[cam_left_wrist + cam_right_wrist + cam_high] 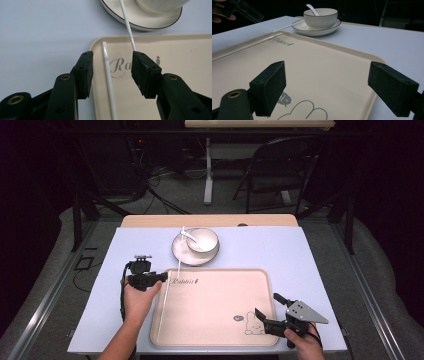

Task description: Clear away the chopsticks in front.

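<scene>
My left gripper (162, 277) hangs over the far left corner of the tray (210, 270). Its fingers stand about halfway open. A white chopstick (108, 72) lies between them, but neither pad touches it. It rests flat along the tray's left edge, running toward the near side. A second chopstick (127, 25) leans from the plate (150, 23) down toward the tray, and its lower end disappears behind one finger, so I cannot tell whether they touch.

My right gripper (266, 304) sits at the near right corner of the tray. Its fingers are spread wide and hold nothing.

I see three risks, all on the left side:

- **Knocking the leaning chopstick:** If I swing the left gripper sideways, the finger beside that chopstick could knock it. It could then roll off the plate onto the tabletop (280, 250) or jar the bowl (202, 240) and its spoon (190, 236).
- **Missing the flat chopstick:** It is thin, smooth and close to the rim. A careless closing could pinch the tray's lip instead, or flick the stick away.
- **Shoving the tray:** Coming down too low would push the tray itself.
</scene>
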A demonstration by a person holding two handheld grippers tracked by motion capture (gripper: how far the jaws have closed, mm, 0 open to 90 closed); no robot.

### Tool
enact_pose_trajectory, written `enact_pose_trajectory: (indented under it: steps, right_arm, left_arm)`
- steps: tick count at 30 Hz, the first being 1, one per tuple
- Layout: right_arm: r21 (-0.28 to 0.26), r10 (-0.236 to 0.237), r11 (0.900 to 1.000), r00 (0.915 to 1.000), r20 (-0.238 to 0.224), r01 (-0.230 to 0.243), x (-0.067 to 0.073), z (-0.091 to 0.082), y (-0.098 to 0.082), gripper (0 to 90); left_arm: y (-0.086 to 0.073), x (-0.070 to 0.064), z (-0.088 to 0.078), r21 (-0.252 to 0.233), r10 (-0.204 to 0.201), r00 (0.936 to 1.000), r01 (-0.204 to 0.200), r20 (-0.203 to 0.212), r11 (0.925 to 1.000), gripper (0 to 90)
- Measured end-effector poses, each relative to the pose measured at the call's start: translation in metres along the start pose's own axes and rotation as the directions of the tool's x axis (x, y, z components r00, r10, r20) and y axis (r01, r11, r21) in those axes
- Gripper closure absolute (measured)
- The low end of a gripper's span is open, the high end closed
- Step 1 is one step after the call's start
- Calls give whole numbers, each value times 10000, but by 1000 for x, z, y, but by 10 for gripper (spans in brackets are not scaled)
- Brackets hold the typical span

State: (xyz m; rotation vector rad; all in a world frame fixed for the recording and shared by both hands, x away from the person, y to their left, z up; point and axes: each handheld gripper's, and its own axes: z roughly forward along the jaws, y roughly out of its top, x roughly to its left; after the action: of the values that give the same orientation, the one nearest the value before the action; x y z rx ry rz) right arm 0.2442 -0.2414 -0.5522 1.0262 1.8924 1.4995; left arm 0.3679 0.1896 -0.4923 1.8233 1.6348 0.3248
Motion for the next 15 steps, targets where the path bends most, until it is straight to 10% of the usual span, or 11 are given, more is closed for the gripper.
enact_pose_trajectory:
  steps: [15]
  right_arm:
    - [66, 56, 10000, 10000, 45, -56, -1, 1, 0, 142]
  left_arm:
    - [36, 15, 4, 1, -219, 9993, 219, 287, 9998, 494]
